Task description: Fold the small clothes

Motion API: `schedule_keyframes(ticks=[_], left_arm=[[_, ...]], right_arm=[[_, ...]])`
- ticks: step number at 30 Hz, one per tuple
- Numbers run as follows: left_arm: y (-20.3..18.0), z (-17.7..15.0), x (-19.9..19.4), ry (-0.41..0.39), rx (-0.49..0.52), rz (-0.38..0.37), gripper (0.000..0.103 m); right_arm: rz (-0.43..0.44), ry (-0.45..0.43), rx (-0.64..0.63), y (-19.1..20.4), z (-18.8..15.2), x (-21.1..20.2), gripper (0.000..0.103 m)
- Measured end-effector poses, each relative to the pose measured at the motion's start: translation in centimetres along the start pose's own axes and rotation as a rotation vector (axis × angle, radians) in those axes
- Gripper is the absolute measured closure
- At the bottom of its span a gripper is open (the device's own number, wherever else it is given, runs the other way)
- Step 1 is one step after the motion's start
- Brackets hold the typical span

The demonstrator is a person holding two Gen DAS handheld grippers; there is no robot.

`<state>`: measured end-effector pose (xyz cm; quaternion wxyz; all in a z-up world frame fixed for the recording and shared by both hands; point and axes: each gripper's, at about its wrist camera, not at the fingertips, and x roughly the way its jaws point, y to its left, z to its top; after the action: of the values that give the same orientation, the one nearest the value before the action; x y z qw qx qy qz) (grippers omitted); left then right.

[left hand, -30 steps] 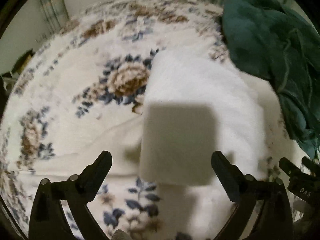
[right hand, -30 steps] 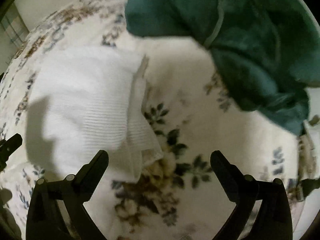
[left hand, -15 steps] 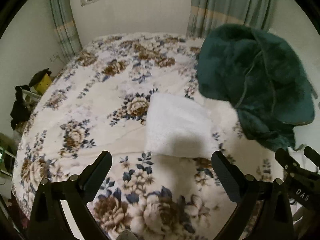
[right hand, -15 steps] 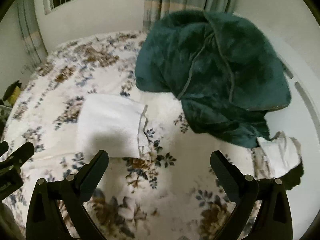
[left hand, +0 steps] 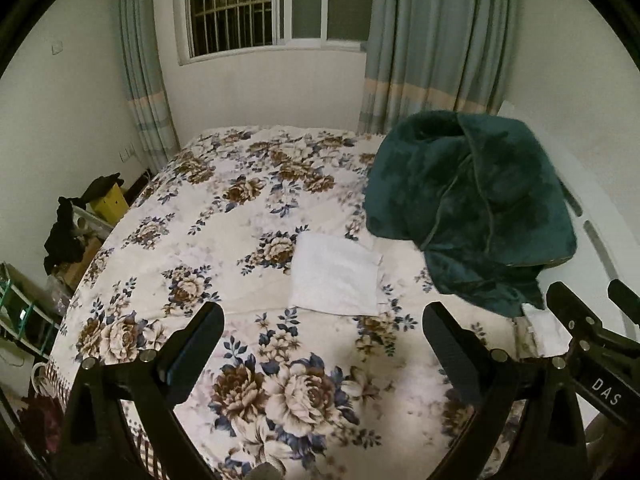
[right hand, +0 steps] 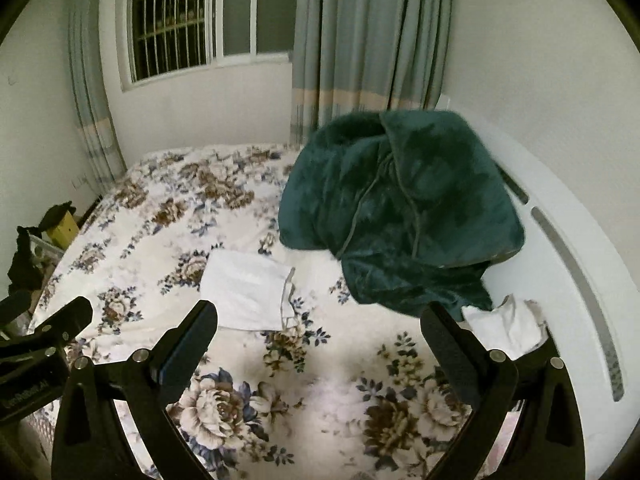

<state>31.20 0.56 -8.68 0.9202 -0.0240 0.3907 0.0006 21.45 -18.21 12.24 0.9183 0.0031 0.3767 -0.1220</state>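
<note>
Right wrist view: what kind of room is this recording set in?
Most likely a home bedroom: a bed with a floral bedspread, a barred window with blue-grey curtains, and a folded white garment beside a dark green blanket.

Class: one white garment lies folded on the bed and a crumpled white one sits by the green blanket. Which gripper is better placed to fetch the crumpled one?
Probably the right gripper: open, with the crumpled white garment just beyond its right finger. The left gripper faces the folded white garment.

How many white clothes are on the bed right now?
2: a folded white knit garment mid-bed, and a crumpled white cloth by the dark green plush blanket, which may hide more.
</note>
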Motion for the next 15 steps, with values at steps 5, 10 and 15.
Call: schedule_keyframes(ticks=[5,10,15], left_arm=[[-0.6,-0.6,-4.1,-0.025,-0.004,-0.004,0.001],[-1.3,-1.3,-6.7,-0.053,0.010,-0.005,0.001],[-1.7,-2.1,-8.2,-0.069,0.013,0.003,0.001]], right_arm=[[0.018,-0.037,0.005,-1.8,-0.3,-6.2,0.000],[0.031,-0.062,-0.001,-2.8,-1.3,-10.1,0.000],[0.046,-0.076,-0.007,-3.4,-2.0,-12.1,0.000]])
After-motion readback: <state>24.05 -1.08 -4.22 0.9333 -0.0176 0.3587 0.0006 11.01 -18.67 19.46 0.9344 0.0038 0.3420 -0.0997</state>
